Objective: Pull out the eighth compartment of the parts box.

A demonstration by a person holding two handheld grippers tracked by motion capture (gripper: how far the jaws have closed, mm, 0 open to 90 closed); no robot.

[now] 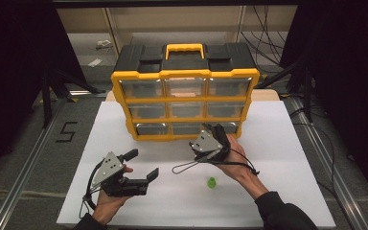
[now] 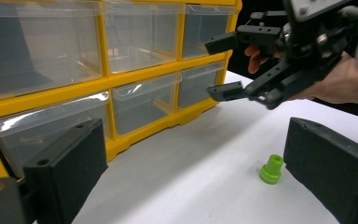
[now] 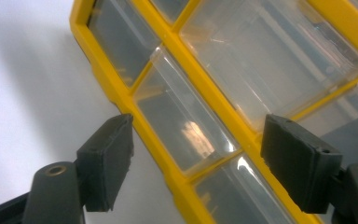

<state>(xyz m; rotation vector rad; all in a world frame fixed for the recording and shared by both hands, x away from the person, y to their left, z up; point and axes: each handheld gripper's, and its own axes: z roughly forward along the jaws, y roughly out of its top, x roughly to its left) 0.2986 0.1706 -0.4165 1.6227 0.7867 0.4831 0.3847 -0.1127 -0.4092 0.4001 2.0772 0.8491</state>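
Note:
A yellow and black drawer cabinet (image 1: 184,76) with clear drawers stands at the back of the white table (image 1: 278,143). My right gripper (image 1: 212,129) is open and hovers right in front of the cabinet's bottom row. Its jaws straddle a clear drawer (image 3: 182,126) without touching it, and nothing is held. The same gripper (image 2: 223,67) appears from the side in the left gripper view. A small green plastic part (image 1: 212,182) lies on the table near the right forearm. My left gripper (image 1: 143,164) is open and empty at the front left, with the green part (image 2: 271,169) ahead by its right-hand jaw.
The cabinet's black lid has a yellow carry handle (image 1: 185,48). A black cable loop (image 1: 184,166) trails from the right gripper across the table. Metal rails (image 1: 24,167) run along both sides of the table, with a "5" mark (image 1: 66,132) on the floor at left.

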